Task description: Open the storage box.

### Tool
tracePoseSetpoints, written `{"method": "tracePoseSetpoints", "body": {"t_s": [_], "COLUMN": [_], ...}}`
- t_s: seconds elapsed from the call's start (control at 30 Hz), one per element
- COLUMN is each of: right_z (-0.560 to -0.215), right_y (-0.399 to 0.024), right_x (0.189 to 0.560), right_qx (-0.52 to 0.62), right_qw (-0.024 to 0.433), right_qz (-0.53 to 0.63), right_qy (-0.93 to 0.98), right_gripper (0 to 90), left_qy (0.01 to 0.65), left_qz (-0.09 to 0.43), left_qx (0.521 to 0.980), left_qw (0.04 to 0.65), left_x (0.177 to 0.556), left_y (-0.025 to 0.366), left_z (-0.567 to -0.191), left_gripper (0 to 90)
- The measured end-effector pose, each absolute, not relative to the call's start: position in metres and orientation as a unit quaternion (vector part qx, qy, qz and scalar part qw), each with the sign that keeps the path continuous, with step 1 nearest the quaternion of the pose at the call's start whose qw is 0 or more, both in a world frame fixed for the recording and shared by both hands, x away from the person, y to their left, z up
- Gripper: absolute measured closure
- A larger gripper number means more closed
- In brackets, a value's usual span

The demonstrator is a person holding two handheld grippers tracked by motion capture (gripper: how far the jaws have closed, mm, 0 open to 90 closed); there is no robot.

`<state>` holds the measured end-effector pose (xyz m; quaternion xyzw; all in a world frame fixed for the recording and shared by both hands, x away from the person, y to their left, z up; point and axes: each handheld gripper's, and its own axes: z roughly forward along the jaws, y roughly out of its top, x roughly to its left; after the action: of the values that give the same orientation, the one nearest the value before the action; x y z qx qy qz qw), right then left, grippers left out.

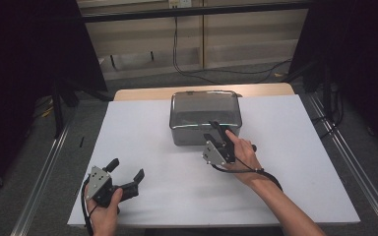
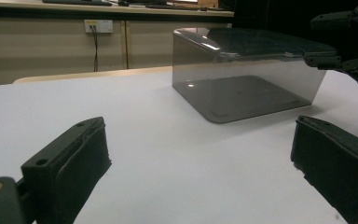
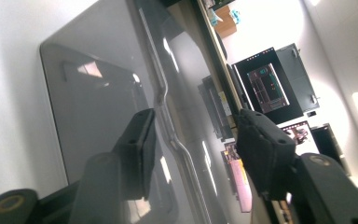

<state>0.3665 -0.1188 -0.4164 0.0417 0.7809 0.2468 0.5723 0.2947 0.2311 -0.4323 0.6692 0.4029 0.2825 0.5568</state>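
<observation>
A clear grey plastic box (image 1: 204, 115) with a lid stands at the middle back of the white table top (image 1: 142, 128). My right gripper (image 1: 211, 130) is at the box's front edge, turned on its side. In the right gripper view the lid's raised rim (image 3: 165, 112) runs between the two jaws of my right gripper (image 3: 193, 140), with a gap on each side, and the pads do not press it. My left gripper (image 1: 126, 168) rests at the front left, far from the box (image 2: 242, 79), open and empty (image 2: 200, 158). The left gripper view also shows my right gripper (image 2: 324, 39) at the lid.
The wooden table edge (image 1: 142, 92) shows behind the white top. Cables (image 1: 187, 64) lie on the floor beyond it. Metal rails (image 1: 44, 172) run along both sides of the table. White surface lies open to the left and right of the box.
</observation>
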Motion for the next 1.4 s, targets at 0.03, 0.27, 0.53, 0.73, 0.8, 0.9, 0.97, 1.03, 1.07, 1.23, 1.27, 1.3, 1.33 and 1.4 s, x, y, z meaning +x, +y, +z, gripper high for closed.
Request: {"method": "tracePoseSetpoints", "body": {"t_s": [0.03,0.27,0.53,0.73,0.8,0.9,0.97,1.03,1.07,1.23,1.27,1.3,1.33,1.4], "right_z": [-0.418,-0.427,-0.430,-0.431,-0.429,-0.430,-0.429,-0.428,-0.428,-0.427,-0.427,-0.427,-0.426,-0.425], "right_y": [-0.118,-0.112,-0.112,-0.108,-0.108,-0.107,-0.107,-0.107,-0.107,-0.108,-0.108,-0.108,-0.108,-0.109], "right_x": [0.366,0.366,0.371,0.368,0.369,0.368,0.368,0.367,0.368,0.368,0.368,0.368,0.368,0.368], "right_qx": [0.036,-0.003,-0.002,-0.013,-0.012,-0.019,-0.019,-0.014,-0.018,-0.019,-0.018,-0.016,-0.018,-0.016], "right_qw": [0.575,0.585,0.591,0.602,0.600,0.602,0.602,0.602,0.603,0.602,0.602,0.601,0.602,0.603], "right_qz": [0.237,0.193,0.171,0.154,0.155,0.152,0.151,0.152,0.153,0.155,0.156,0.158,0.158,0.159], "right_qy": [0.782,0.788,0.788,0.784,0.785,0.784,0.784,0.783,0.783,0.783,0.783,0.783,0.783,0.782], "right_gripper": [49.4,57.7,67.4,76.1,76.4,77.3,77.6,78.1,78.1,78.2,78.2,78.1,78.2,78.3], "left_qy": [0.404,0.404,0.401,0.399,0.398,0.399,0.398,0.398,0.397,0.398,0.400,0.399,0.400,0.393], "left_qz": [0.282,0.281,0.286,0.285,0.285,0.282,0.277,0.276,0.274,0.272,0.270,0.271,0.271,0.265], "left_qx": [0.669,0.670,0.675,0.678,0.678,0.678,0.681,0.684,0.685,0.685,0.682,0.683,0.682,0.685], "left_qw": [0.557,0.556,0.549,0.548,0.548,0.550,0.549,0.546,0.546,0.546,0.550,0.549,0.550,0.553], "left_x": [0.295,0.295,0.296,0.296,0.295,0.296,0.298,0.299,0.299,0.302,0.303,0.303,0.304,0.306], "left_y": [0.231,0.232,0.231,0.231,0.231,0.232,0.232,0.232,0.231,0.233,0.232,0.233,0.232,0.233], "left_z": [-0.432,-0.432,-0.433,-0.432,-0.432,-0.432,-0.431,-0.431,-0.431,-0.430,-0.430,-0.429,-0.429,-0.428], "left_gripper": [3.8,3.9,3.9,3.9,3.9,3.9,3.9,3.9,4.1,5.4,5.9,5.9,5.9,5.8]}}
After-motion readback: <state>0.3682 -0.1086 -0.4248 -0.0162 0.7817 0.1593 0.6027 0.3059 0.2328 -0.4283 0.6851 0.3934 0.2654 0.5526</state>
